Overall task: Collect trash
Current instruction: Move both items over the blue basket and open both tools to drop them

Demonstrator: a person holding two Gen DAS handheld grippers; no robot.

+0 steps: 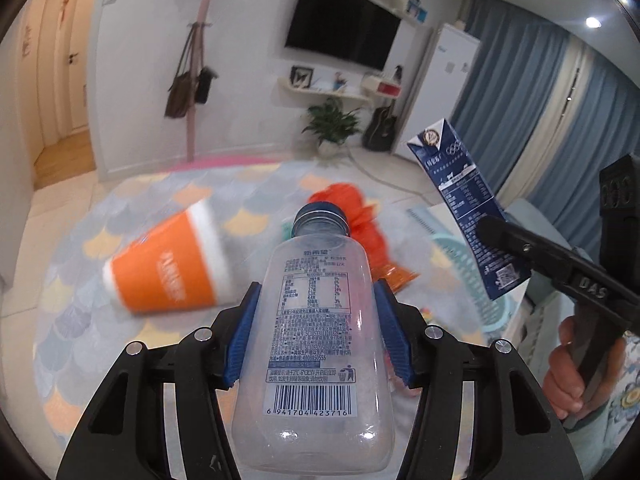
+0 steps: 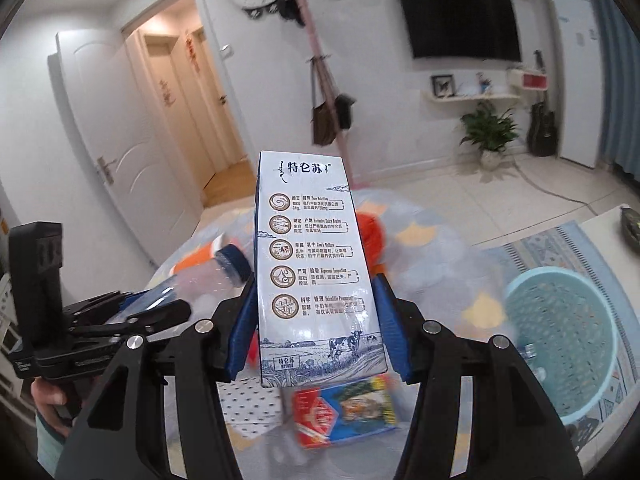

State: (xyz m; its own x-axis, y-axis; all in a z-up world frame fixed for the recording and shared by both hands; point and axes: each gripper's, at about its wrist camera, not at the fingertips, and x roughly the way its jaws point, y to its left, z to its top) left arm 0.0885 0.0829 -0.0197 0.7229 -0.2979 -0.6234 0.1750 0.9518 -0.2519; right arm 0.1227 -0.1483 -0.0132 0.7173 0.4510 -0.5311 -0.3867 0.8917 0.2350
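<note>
My left gripper (image 1: 316, 332) is shut on a clear plastic bottle (image 1: 316, 344) with a blue cap, held above the patterned rug. My right gripper (image 2: 316, 328) is shut on a blue-and-white milk carton (image 2: 312, 272), held upright. The carton also shows in the left wrist view (image 1: 468, 216) at the right, with the right gripper's arm under it. The bottle also shows in the right wrist view (image 2: 212, 276) at the left, in the left gripper. An orange paper cup (image 1: 168, 264) lies on its side on the rug. A light blue mesh basket (image 2: 560, 340) stands at the right.
An orange plastic bag (image 1: 352, 208) and an orange wrapper (image 1: 396, 276) lie on the rug beyond the bottle. A red and blue snack packet (image 2: 344, 412) lies below the carton. A coat stand (image 2: 332, 92), a potted plant (image 2: 490, 132) and a guitar (image 2: 542, 120) stand by the far wall.
</note>
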